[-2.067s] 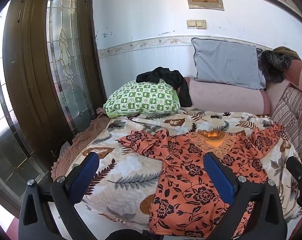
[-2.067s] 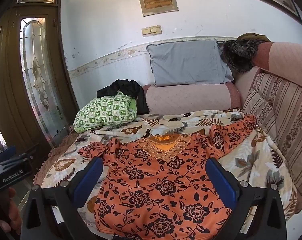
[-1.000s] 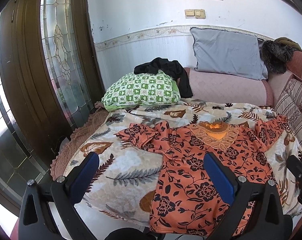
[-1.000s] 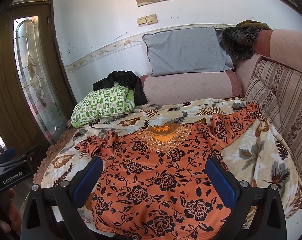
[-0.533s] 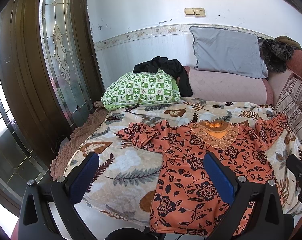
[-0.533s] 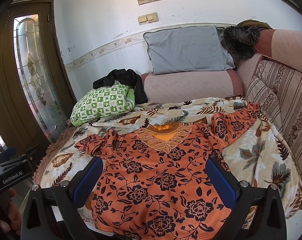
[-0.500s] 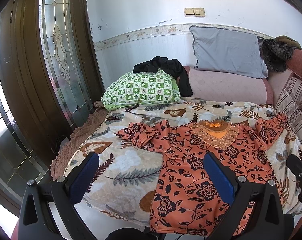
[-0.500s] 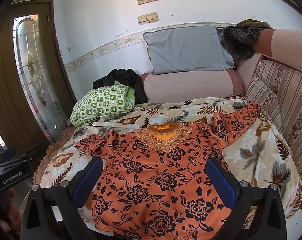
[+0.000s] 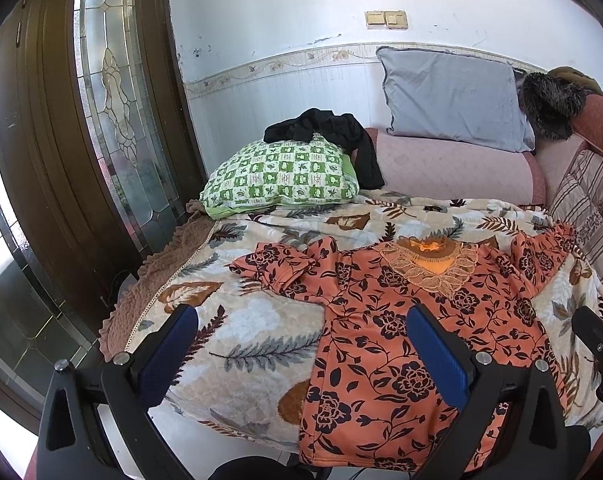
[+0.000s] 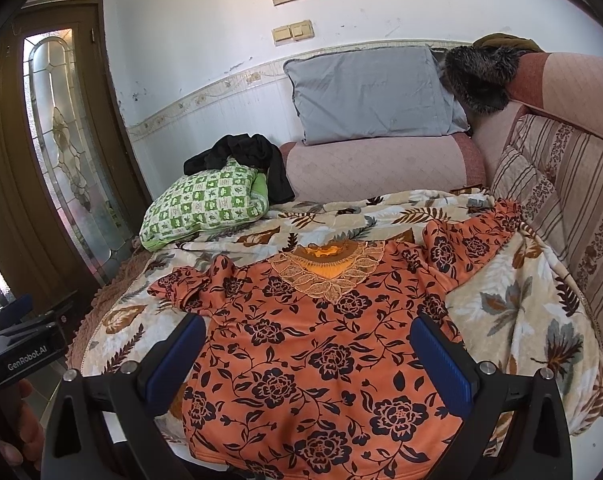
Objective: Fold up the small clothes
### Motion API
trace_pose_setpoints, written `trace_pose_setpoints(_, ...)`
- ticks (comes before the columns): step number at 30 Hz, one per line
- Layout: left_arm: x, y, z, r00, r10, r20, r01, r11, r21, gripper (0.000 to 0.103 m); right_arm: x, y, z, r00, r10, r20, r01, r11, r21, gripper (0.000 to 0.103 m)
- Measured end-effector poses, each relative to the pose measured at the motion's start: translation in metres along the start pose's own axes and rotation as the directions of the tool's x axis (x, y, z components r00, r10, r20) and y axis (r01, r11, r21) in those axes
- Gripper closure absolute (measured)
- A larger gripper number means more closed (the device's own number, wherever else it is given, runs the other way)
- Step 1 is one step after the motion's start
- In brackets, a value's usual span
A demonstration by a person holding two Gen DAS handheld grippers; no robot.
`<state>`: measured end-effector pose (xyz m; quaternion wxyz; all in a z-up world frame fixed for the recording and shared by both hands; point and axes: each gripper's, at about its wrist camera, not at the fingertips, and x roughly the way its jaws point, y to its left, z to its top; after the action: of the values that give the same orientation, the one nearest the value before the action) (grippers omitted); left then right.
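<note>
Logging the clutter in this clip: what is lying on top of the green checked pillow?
A crumpled black garment is draped over the green checked pillow, one end hanging down its right side. Whatever lies behind the pillow is hidden.

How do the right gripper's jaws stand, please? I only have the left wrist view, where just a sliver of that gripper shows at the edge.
Observer: The right gripper is open. Its jaws stand wide apart over the lower half of the orange floral top, and nothing is between them.
Operator: Thank you. Is there bare bedding to the right of the top?
Observer: Yes. A broad stretch of leaf-print blanket lies uncovered between the top's body and the striped cushion.
</note>
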<state>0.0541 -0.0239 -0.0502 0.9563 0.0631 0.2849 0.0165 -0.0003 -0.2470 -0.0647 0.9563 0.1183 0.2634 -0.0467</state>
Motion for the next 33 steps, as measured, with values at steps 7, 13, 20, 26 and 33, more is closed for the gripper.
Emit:
trace_pose_setpoints(7, 0.003, 0.0, 0.0, 1.0, -0.001, -0.001, 0.001, 1.0, 0.001, 0.0, 0.002, -0.001, 0.001, 1.0, -0.003, 0.0, 0.003, 1.0, -0.003, 0.0)
trace_pose_setpoints(13, 0.011, -0.006, 0.005, 1.0, -0.007, -0.003, 0.007, 1.0, 0.016, 0.0, 0.011, -0.008, 0.003, 1.0, -0.014, -0.009, 0.014, 1.0, 0.007, 0.0)
trace_pose_setpoints(20, 0.023, -0.02, 0.012, 1.0, -0.013, -0.016, 0.013, 0.999, 0.034, 0.0, 0.02, -0.019, 0.009, 1.0, -0.019, -0.023, 0.02, 0.999, 0.031, 0.0)
trace_pose_setpoints(26, 0.083, -0.051, 0.017, 0.991, -0.104, -0.088, 0.107, 0.994, 0.029, 0.0, 0.039, -0.051, 0.021, 0.999, -0.021, -0.027, 0.023, 0.997, 0.074, 0.0)
trace_pose_setpoints(33, 0.197, -0.124, 0.015, 0.963, -0.195, -0.185, 0.193, 0.981, -0.025, 0.0, 0.1, -0.188, 0.031, 0.992, -0.111, -0.067, 0.123, 0.969, 0.213, 0.0)
